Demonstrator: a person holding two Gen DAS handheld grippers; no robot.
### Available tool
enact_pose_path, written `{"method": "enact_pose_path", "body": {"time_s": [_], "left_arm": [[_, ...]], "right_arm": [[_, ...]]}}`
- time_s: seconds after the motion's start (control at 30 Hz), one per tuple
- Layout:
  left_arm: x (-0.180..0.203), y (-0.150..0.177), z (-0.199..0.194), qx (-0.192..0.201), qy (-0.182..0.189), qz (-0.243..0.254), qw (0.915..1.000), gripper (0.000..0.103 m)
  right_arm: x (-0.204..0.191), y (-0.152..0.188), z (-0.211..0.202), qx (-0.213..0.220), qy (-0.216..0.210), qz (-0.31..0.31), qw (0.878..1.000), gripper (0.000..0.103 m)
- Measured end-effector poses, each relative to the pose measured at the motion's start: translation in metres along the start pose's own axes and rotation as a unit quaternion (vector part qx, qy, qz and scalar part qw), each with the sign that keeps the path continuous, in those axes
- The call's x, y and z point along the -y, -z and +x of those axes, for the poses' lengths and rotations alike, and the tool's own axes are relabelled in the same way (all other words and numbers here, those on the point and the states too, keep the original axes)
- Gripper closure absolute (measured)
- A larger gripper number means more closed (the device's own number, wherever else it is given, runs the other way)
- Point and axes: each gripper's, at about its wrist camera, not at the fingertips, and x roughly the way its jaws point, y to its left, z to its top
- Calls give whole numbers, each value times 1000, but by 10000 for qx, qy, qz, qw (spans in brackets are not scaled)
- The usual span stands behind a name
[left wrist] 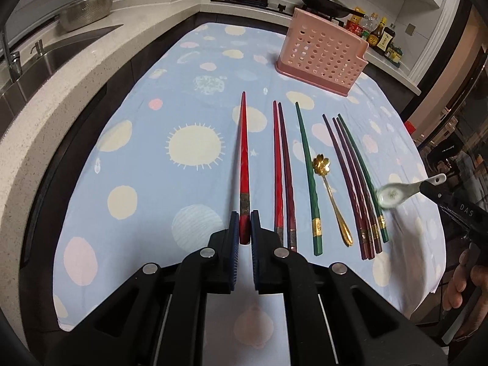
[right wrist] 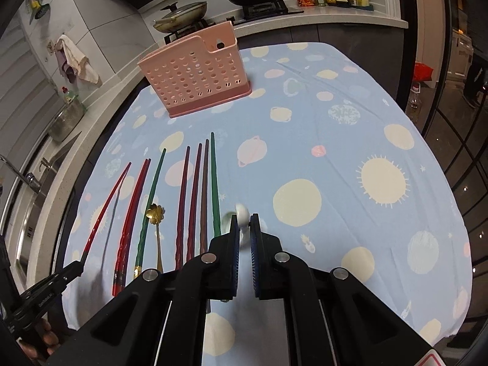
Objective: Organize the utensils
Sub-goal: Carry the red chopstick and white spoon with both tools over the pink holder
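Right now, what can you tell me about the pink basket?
The pink basket looks like plastic. Its wide wall is full of rows of round holes, and it sits on a darker pink base. One top corner has a cut-out notch. It stands upright at the far end of the blue spotted cloth, beyond the tips of the chopsticks, apart from them. Only the cloth touches it. I cannot see inside it.

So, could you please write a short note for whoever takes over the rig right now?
Left tool: shut on a red chopstick, lifted off the cloth.
Right tool: shut on the white spoon, also in the air.
Pink holder: stands at the far end of the table; nothing visibly inside.
On the cloth: seven chopsticks and the gold spoon.
Left: everything goes into the holder.
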Motion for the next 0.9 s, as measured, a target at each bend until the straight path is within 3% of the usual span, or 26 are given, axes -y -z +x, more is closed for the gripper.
{"method": "enact_pose_path", "body": {"time_s": [0.23, 0.5, 0.9], "left_arm": [[3, -31, -28, 452, -3, 23, 9990, 96], [10, -90, -60, 1164, -2, 107, 9931, 96], [22, -174, -68, 1792, 0, 148, 9837, 96]], "right_arm": [[-3, -12, -10, 165, -66, -18, 9998, 97], [-5, -30, -14, 312, -174, -25, 9994, 97], [-10, -78, -5, 545, -278, -97, 9981, 97]]}}
